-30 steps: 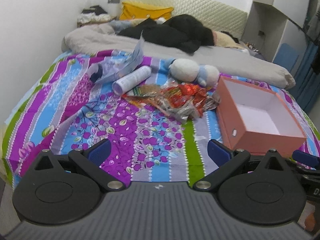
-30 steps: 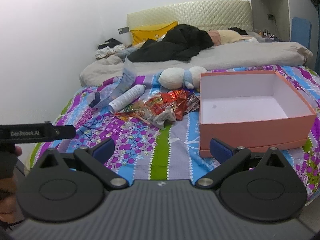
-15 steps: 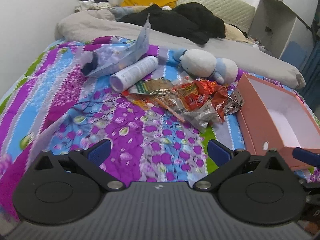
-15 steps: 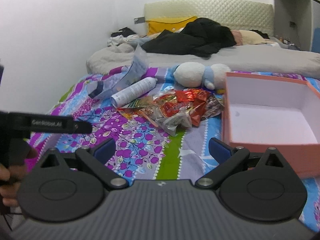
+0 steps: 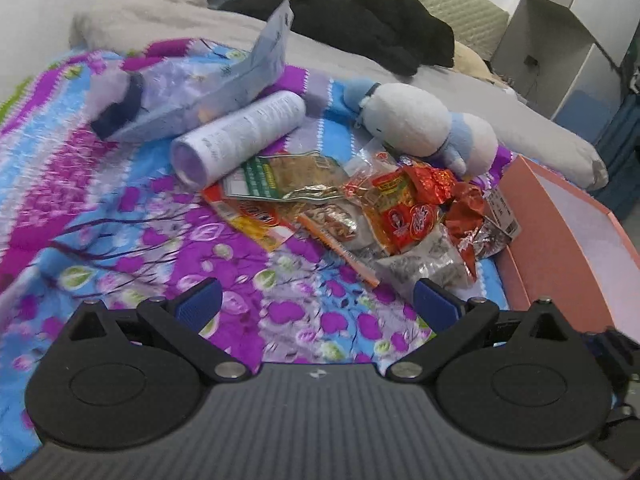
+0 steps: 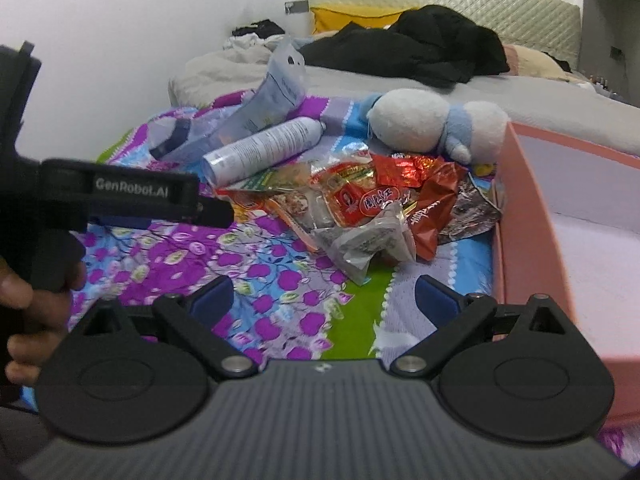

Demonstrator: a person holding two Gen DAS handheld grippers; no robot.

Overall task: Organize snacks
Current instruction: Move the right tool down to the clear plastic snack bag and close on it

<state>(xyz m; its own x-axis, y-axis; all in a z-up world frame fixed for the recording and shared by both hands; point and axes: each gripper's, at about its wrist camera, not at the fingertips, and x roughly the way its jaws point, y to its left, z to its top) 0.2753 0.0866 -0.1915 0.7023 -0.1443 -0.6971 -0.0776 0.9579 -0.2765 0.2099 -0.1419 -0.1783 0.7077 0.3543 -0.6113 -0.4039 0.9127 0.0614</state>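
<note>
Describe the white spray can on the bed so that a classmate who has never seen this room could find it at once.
Start at the pink box on the flowered bedspread and look left, past the heap of snack packets. Behind the heap lies the white spray can on its side, the only smooth cylinder there, beside a round plush toy.

On the bed (image 5: 132, 248), the snack pile (image 5: 372, 216) lies left of the box (image 5: 560, 224); behind it lie a can (image 5: 240, 136) and a plush toy (image 5: 424, 124).
</note>
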